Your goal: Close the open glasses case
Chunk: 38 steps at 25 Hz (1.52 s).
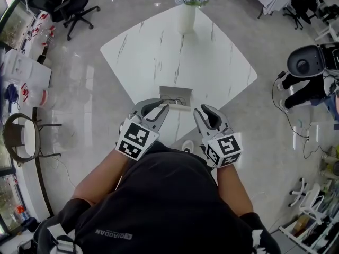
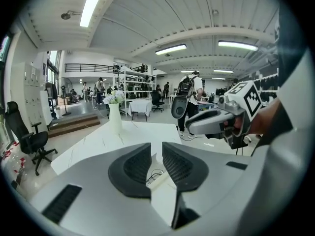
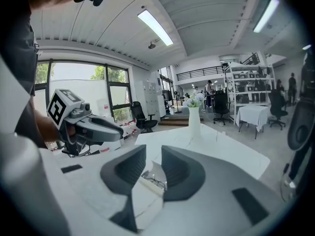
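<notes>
The open glasses case (image 1: pixel 175 96) lies near the front corner of the white marble table (image 1: pixel 212 62), with glasses inside it. My left gripper (image 1: pixel 157 109) hovers just in front of the case's left end, and its jaws stand apart with nothing between them. In the left gripper view the case (image 2: pixel 158 177) shows through the gap of the left gripper (image 2: pixel 156 150). My right gripper (image 1: pixel 204 112) is to the right of the case and slightly nearer, also open and empty. The right gripper view has the case with the glasses (image 3: pixel 153 180) beyond the right gripper (image 3: pixel 153 155).
A white vase with flowers (image 1: pixel 186 14) stands at the table's far corner. A black office chair (image 1: pixel 74 7) is on the floor at the far left, and a round chair (image 1: pixel 24 136) at the left. The table's front corner lies just below my grippers.
</notes>
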Each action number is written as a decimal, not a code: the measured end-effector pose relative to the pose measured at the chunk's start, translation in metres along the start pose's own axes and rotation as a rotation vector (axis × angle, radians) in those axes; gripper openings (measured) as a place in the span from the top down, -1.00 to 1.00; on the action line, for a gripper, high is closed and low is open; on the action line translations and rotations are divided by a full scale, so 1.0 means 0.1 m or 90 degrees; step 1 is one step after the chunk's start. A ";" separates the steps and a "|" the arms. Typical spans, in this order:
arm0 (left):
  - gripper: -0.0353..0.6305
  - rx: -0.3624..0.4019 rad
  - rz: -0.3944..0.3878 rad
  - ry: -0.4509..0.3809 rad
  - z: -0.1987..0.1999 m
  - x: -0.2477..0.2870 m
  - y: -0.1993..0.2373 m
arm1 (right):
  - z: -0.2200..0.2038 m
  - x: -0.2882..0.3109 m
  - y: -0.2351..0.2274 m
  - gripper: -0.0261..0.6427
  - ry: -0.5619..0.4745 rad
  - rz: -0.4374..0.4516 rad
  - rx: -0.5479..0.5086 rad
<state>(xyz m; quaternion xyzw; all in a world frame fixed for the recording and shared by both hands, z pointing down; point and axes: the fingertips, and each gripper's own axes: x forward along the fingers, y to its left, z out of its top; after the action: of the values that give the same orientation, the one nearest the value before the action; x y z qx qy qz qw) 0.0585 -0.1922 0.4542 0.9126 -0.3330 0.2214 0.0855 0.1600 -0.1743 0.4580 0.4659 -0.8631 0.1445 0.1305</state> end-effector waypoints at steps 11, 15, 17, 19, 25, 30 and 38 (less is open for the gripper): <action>0.65 0.011 -0.010 -0.001 -0.03 0.00 -0.03 | -0.03 0.02 -0.04 0.67 0.007 -0.015 0.000; 0.65 0.008 -0.004 0.000 -0.05 -0.01 0.01 | -0.03 0.02 -0.05 0.67 0.005 -0.016 0.001; 0.65 0.008 -0.002 0.003 -0.08 0.00 0.03 | -0.04 0.03 -0.06 0.67 0.007 -0.015 0.000; 0.65 0.008 -0.001 0.011 -0.13 0.01 0.05 | -0.06 0.04 -0.06 0.67 0.013 -0.014 -0.003; 0.64 0.006 0.004 0.037 -0.34 0.06 0.09 | -0.21 0.09 -0.13 0.67 0.052 -0.018 -0.029; 0.63 0.008 0.011 0.082 -0.67 0.18 0.18 | -0.35 0.17 -0.30 0.68 0.065 -0.042 -0.040; 0.63 0.006 0.031 0.131 -1.16 0.34 0.37 | -0.55 0.39 -0.54 0.68 0.083 -0.069 -0.052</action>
<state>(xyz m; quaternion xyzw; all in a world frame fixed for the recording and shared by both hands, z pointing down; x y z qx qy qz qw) 0.0173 -0.2052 0.5728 0.8771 -0.3432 0.3176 0.1098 0.1902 -0.2119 0.5302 0.4961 -0.8314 0.1315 0.2130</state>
